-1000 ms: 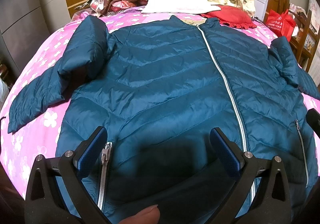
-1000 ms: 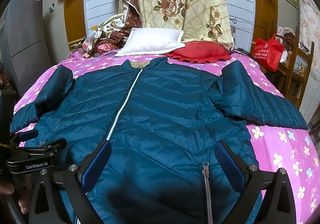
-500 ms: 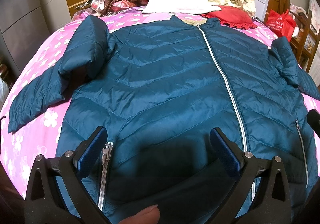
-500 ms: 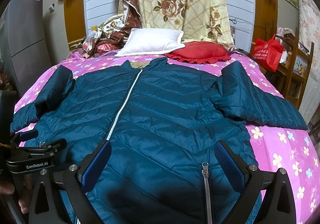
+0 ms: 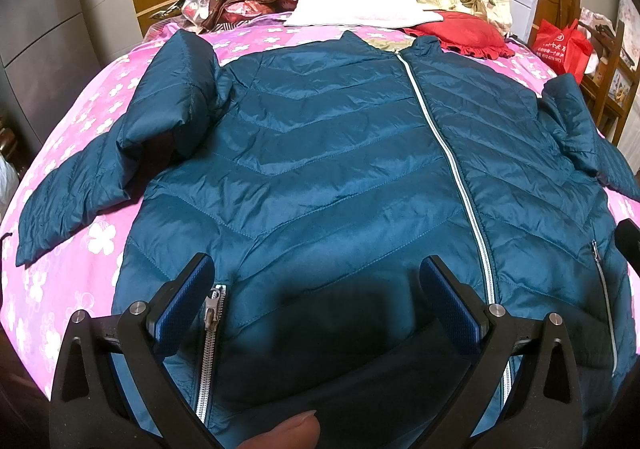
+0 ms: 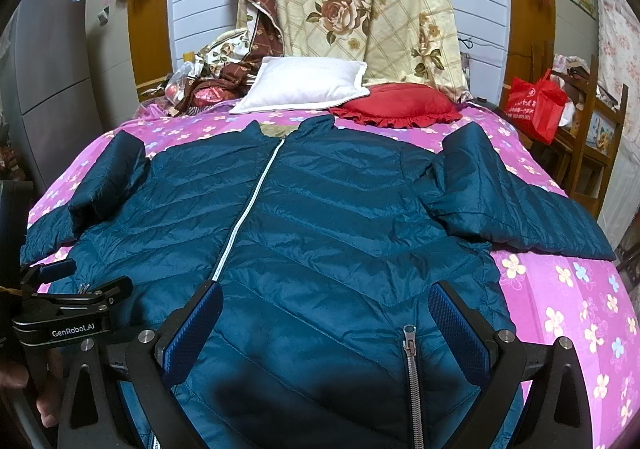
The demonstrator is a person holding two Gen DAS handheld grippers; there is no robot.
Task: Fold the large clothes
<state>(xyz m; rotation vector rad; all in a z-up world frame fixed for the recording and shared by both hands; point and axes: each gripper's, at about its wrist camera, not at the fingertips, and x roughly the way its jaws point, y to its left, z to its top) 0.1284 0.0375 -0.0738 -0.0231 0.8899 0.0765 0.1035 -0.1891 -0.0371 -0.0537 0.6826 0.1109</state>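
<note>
A teal quilted puffer jacket (image 5: 320,153) lies flat and zipped on the pink flowered bed (image 5: 80,249), front up, both sleeves spread out. It also fills the right wrist view (image 6: 340,225). My left gripper (image 5: 316,289) is open and empty, hovering over the jacket's lower left hem near a pocket zipper (image 5: 210,313). My right gripper (image 6: 326,313) is open and empty over the lower right hem, above the other pocket zipper (image 6: 410,345). The left gripper's body (image 6: 68,313) shows at the left edge of the right wrist view.
A white pillow (image 6: 304,89) and a red ruffled cushion (image 6: 396,105) lie at the head of the bed. A flowered quilt (image 6: 360,9) hangs behind. A red bag (image 6: 536,105) sits on wooden shelves at right. Grey cabinets (image 6: 48,89) stand at left.
</note>
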